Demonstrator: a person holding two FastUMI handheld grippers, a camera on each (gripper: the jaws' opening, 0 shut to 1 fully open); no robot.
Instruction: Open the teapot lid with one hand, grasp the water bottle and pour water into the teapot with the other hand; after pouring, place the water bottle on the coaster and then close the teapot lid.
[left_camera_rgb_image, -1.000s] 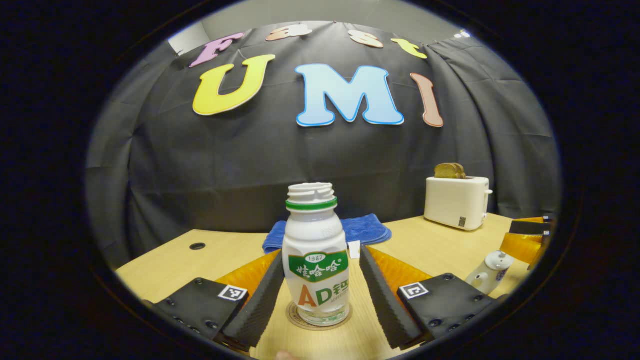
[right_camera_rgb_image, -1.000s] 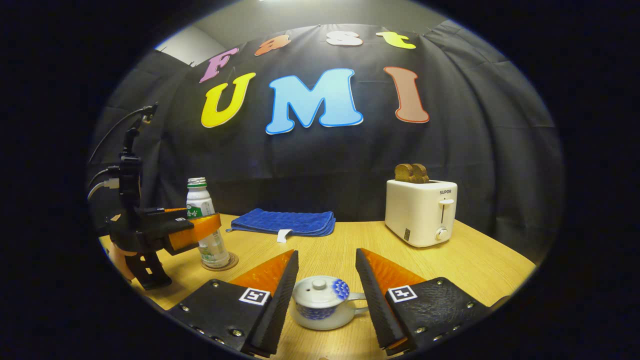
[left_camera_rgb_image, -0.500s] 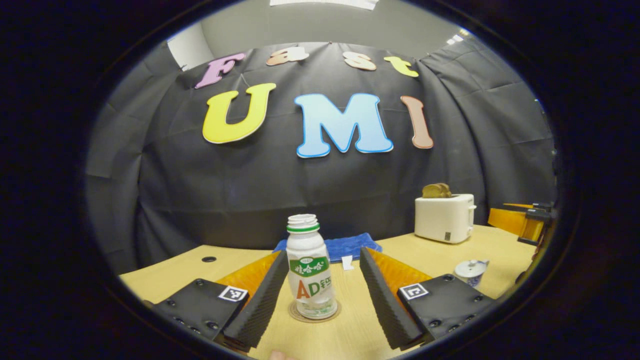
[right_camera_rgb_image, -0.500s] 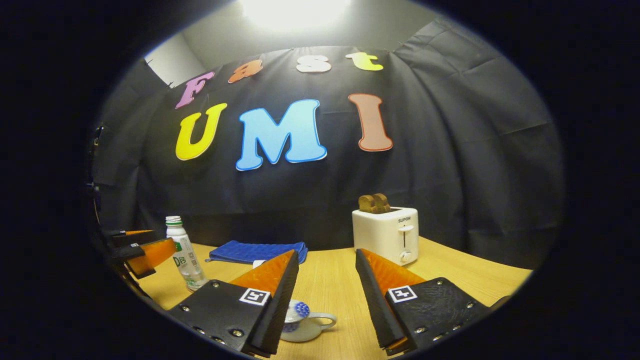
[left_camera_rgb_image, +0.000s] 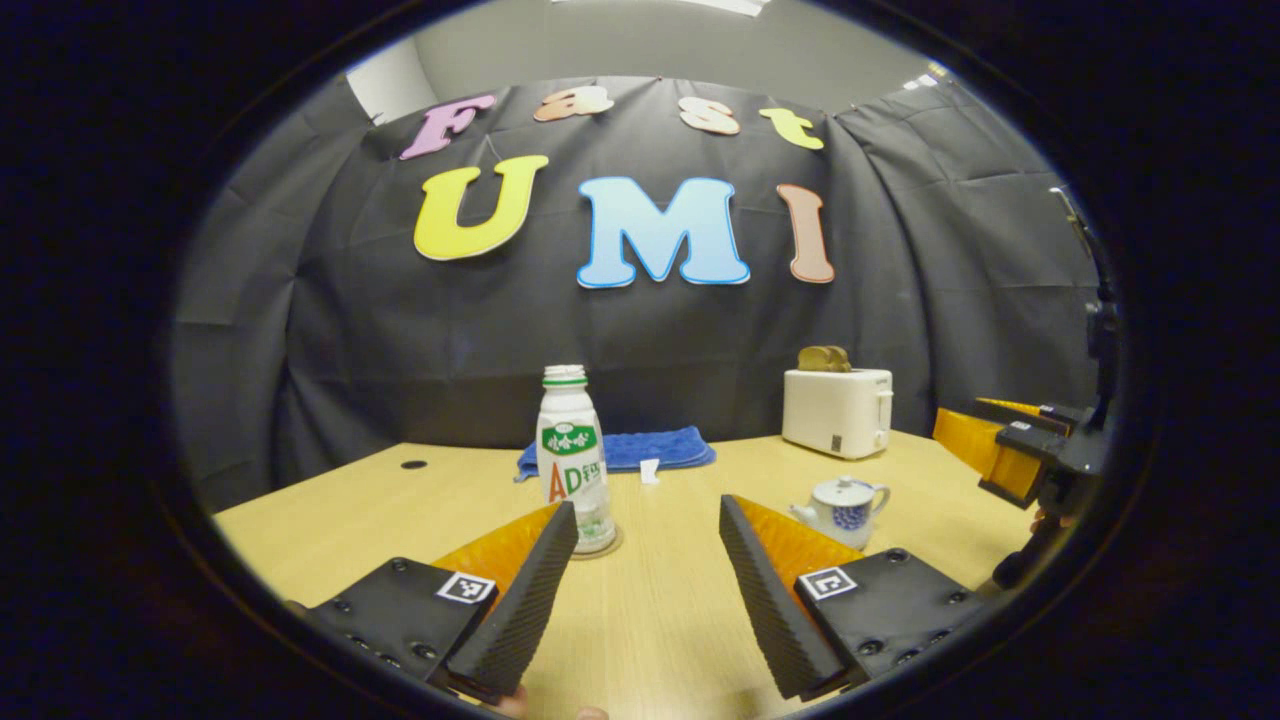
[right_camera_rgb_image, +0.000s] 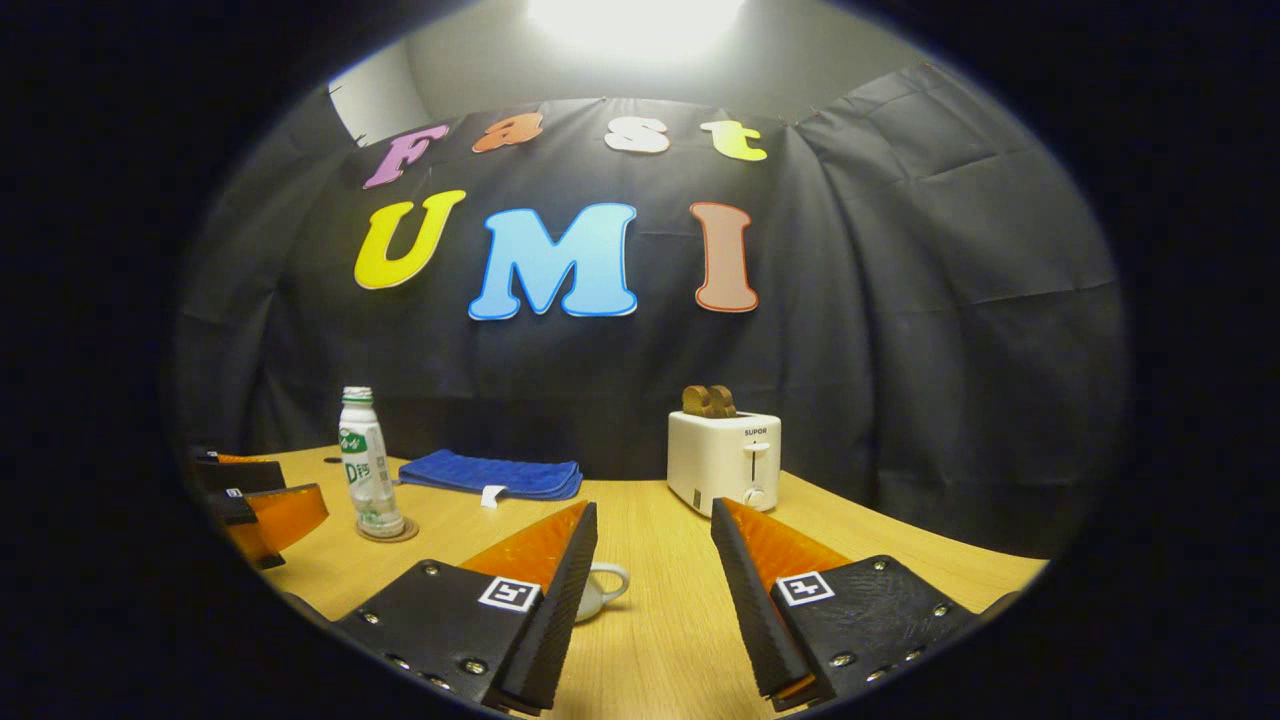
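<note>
Left gripper view is showing the left tongs (left_camera_rgb_image: 648, 560) standing wide open over the pale wooden counter (left_camera_rgb_image: 330, 500), holding nothing. Beyond them, the white plastic water bottle with its green neck ring and printed label (left_camera_rgb_image: 570, 455) is standing upright on a round brown coaster (left_camera_rgb_image: 603, 546), uncapped. To the right, the small white ceramic teapot with blue patterning (left_camera_rgb_image: 840, 505) is sitting with its lid on, well apart from the bottle, and the right tongs (left_camera_rgb_image: 1010, 450) are hanging near it at the edge. A folded blue cloth (left_camera_rgb_image: 640, 450) and a white toaster holding brown toast (left_camera_rgb_image: 835, 410) are sitting farther back.

Right gripper view is showing the right tongs (right_camera_rgb_image: 653, 580) also spread wide and empty, with the teapot's handle (right_camera_rgb_image: 605, 585) peeking out from behind one finger.

Judging by this, the task is looking finished. The bottle is likely light, thin-walled and smooth, so a grip around its mid body, below the shoulder, should suit it, with gentle pressure to avoid squeezing water out. The teapot lid is hard, glazed and breakable; its little knob is the natural place to pinch.
</note>
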